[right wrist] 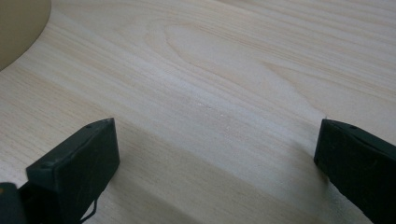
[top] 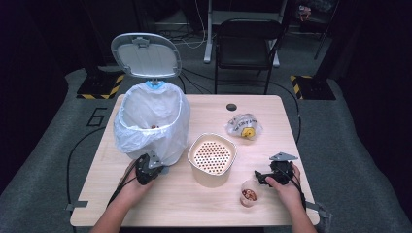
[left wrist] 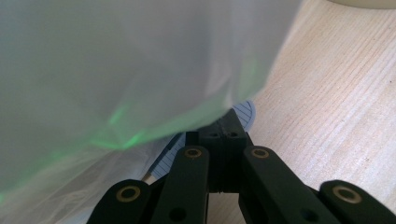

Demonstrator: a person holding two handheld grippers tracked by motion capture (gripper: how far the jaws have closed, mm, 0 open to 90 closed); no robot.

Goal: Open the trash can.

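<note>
A white bin (top: 151, 121) lined with a white plastic bag stands at the table's left, its grey lid (top: 145, 56) raised. My left gripper (top: 156, 168) sits at the bin's front base. In the left gripper view its jaws are shut together (left wrist: 227, 127) right under the hanging bag (left wrist: 130, 70), their tip against the bag's lower edge; I cannot tell whether any film is pinched. A blue-striped pale piece (left wrist: 246, 112) lies just beyond the tip. My right gripper (top: 261, 177) rests at the right front, open (right wrist: 217, 137) over bare wood.
A beige bowl with a perforated insert (top: 212, 156) stands mid-table. A small cup of brown bits (top: 249, 194) sits just left of the right gripper. A clear bag with something yellow (top: 244, 127) lies further back. A black chair (top: 245, 43) stands behind the table.
</note>
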